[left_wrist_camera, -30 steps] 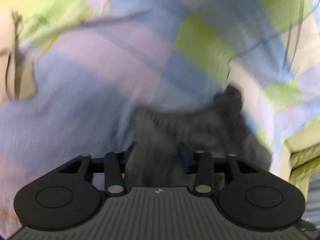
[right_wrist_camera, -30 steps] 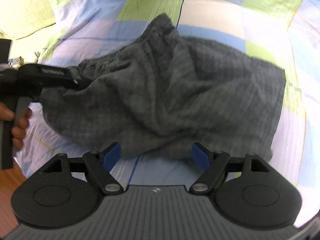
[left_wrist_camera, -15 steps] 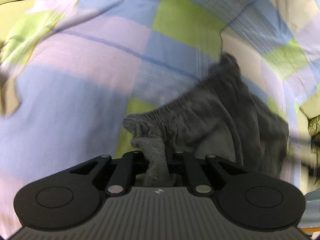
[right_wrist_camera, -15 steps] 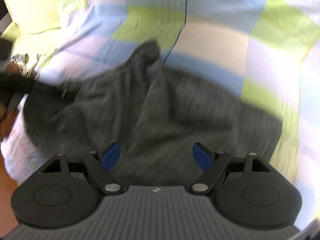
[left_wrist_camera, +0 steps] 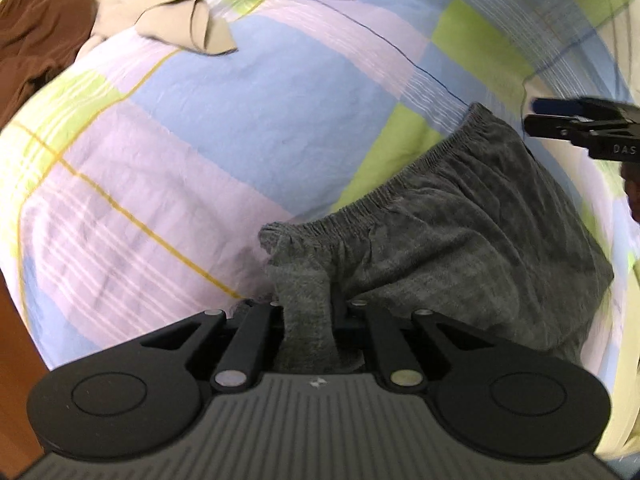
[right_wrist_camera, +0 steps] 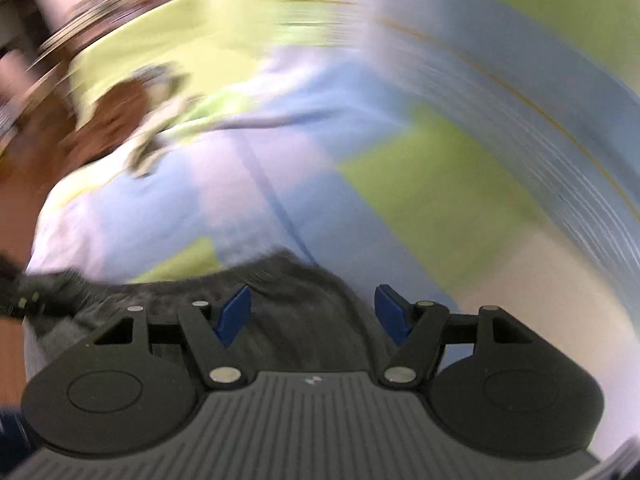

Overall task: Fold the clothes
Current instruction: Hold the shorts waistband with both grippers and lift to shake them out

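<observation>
Dark grey shorts (left_wrist_camera: 460, 240) with an elastic waistband lie on a checked bedsheet (left_wrist_camera: 200, 120). My left gripper (left_wrist_camera: 308, 312) is shut on a bunched corner of the waistband at the near left end. The right gripper shows in the left wrist view (left_wrist_camera: 576, 124) hovering beyond the far end of the waistband. In the blurred right wrist view my right gripper (right_wrist_camera: 314, 314) is open with blue pads (right_wrist_camera: 234, 314) apart, just above the grey shorts (right_wrist_camera: 288, 300), holding nothing.
A beige garment (left_wrist_camera: 176, 24) and a brown garment (left_wrist_camera: 36, 36) lie at the far left of the bed. A wooden edge (left_wrist_camera: 16, 360) shows at the near left. The sheet is patterned in blue, lilac and green squares.
My left gripper kept its hold and the shorts now lie spread flatter. My right gripper swung fast away from over the shorts' middle to the far waistband end, still open.
</observation>
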`<state>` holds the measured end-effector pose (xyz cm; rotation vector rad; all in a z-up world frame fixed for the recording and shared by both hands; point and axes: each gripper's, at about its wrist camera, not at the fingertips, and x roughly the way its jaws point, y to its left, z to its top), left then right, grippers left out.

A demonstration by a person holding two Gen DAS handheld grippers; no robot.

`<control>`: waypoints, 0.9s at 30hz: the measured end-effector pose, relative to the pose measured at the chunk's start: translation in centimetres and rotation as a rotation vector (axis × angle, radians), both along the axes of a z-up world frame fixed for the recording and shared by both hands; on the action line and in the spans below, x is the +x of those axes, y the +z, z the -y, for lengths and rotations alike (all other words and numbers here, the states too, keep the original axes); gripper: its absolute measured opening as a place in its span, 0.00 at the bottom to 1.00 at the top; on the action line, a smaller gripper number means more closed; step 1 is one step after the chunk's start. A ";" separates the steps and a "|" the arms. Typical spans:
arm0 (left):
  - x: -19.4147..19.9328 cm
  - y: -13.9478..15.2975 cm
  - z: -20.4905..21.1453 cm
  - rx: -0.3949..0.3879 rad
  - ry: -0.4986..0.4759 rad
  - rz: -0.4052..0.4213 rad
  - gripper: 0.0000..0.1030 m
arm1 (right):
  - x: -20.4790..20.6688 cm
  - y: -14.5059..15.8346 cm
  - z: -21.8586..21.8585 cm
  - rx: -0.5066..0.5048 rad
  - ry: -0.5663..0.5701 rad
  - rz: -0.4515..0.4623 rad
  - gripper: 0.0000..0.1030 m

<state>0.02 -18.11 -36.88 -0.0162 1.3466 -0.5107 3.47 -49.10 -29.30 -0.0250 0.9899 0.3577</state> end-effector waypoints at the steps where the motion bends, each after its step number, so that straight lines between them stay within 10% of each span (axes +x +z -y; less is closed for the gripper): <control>1: 0.2 0.0 -0.3 -0.008 0.009 -0.003 0.09 | 1.7 -0.7 -0.5 -0.005 0.102 -0.021 0.63; 6: 1.1 -0.7 -0.3 -0.050 0.025 -0.006 0.10 | 4.8 -4.3 -1.3 -0.052 0.253 -0.152 0.59; 7: 1.1 -0.9 -0.1 -0.056 0.019 0.000 0.08 | 4.6 -5.0 -1.0 -0.019 0.261 -0.174 0.36; 11: 1.2 0.0 1.6 -0.065 -0.039 0.096 0.05 | 1.8 -5.0 -0.6 0.041 0.215 -0.141 0.06; 27: -0.7 23.3 13.2 -0.440 -0.437 0.829 0.04 | -22.8 20.5 4.6 -0.351 -0.506 0.673 0.05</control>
